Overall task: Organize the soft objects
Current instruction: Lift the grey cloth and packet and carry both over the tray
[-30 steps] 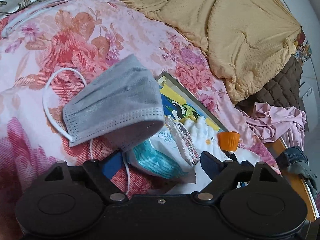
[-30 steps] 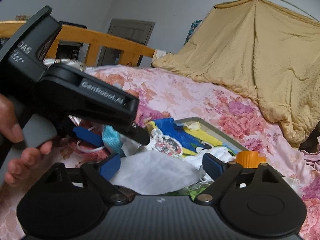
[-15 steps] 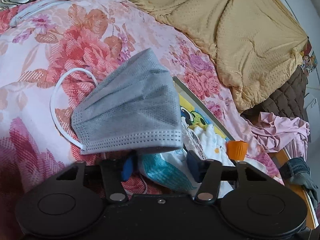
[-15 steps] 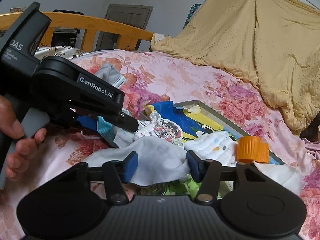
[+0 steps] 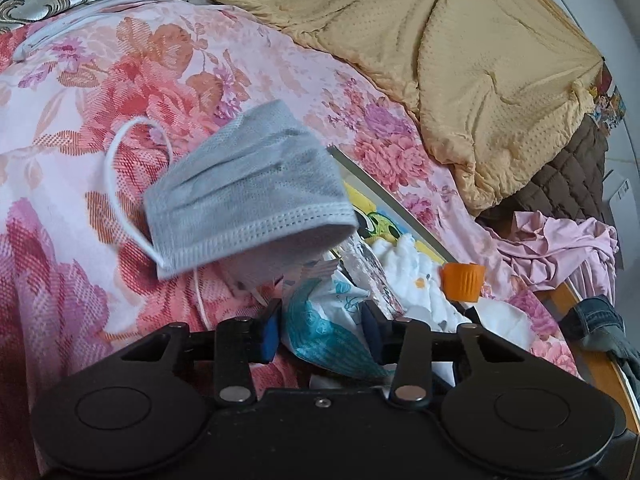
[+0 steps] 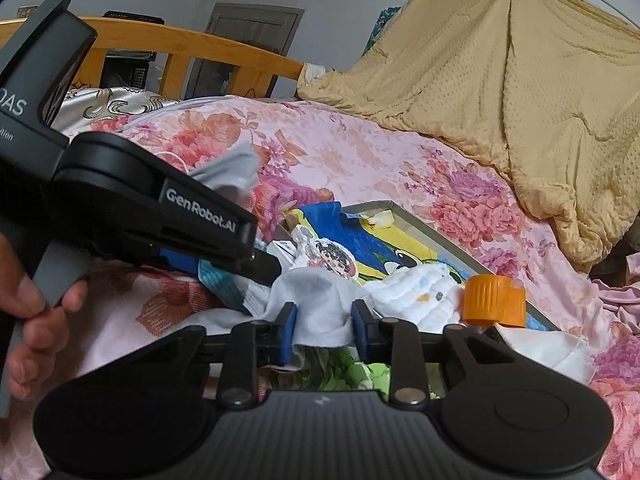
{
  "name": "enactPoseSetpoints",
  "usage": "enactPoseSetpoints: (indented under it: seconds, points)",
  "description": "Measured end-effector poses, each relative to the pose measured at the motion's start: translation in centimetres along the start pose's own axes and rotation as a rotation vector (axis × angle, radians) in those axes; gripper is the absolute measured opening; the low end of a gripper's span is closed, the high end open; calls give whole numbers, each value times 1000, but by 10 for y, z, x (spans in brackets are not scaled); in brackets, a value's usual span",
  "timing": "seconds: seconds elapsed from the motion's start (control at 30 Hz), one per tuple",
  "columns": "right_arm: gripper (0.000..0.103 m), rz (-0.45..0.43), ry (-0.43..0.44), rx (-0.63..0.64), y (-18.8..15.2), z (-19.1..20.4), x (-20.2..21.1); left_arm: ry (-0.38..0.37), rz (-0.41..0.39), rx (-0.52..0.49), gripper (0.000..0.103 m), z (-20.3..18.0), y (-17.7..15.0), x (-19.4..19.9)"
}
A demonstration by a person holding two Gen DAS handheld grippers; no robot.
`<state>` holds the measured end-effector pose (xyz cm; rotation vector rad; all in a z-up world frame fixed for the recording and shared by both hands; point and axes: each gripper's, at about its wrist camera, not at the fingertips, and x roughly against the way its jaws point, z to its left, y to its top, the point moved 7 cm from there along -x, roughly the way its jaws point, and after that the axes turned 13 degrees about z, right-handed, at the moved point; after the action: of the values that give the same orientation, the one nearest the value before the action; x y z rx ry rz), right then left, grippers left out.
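A grey face mask (image 5: 248,200) with white ear loops hangs raised over the floral bedspread, just beyond my left gripper (image 5: 320,326). The left gripper is shut on a white and teal patterned cloth (image 5: 328,320); the mask seems caught with it, but the contact is hidden. My right gripper (image 6: 325,330) is shut on a white cloth (image 6: 320,304) at the near end of a cartoon-printed tray (image 6: 404,216). The left gripper (image 6: 256,264) reaches in from the left in the right wrist view, with the mask (image 6: 232,168) behind it.
The tray (image 5: 372,184) holds a white patterned cloth (image 6: 420,292), a cartoon-print pouch (image 6: 328,256) and an orange cap (image 6: 492,300). A tan quilt (image 6: 520,100) lies at the back right. Pink clothes (image 5: 560,244) lie at the bed's right edge. A wooden headboard (image 6: 192,44) stands behind.
Both grippers have closed from wide open onto their cloths. The grey mask has lifted and shifted right in the left wrist view.
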<state>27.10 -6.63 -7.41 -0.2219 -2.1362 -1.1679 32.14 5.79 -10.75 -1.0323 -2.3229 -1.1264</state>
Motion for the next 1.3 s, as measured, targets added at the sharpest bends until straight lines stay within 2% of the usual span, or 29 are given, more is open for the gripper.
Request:
enactPoseSetpoints:
  seconds: [0.2,0.3,0.57,0.9,1.1,1.2,1.3]
  points:
    - [11,-2,28,-19,0,-1,9,18,-4,-15,43,-8,-7,8]
    - [8,-2,50,-33,-2,-4,15,22,-11,-24,43,-12,-10,16]
    - [7,-63,74,-73,-1,-18,45,35,-56,-35,42,-25,-16,44]
    - [7,-177,88,-192,4,-66,91,35,-125,-154,42,-68,-28,78]
    - [7,-250,73,-268,4,-105,101,38,-123,-179,43,-98,-21,78]
    - [7,-291,64,-277,9,-122,99,25,-119,-160,43,-111,-13,71]
    - [7,-309,98,-328,14,-140,87,38,-103,-150,43,-124,-4,58]
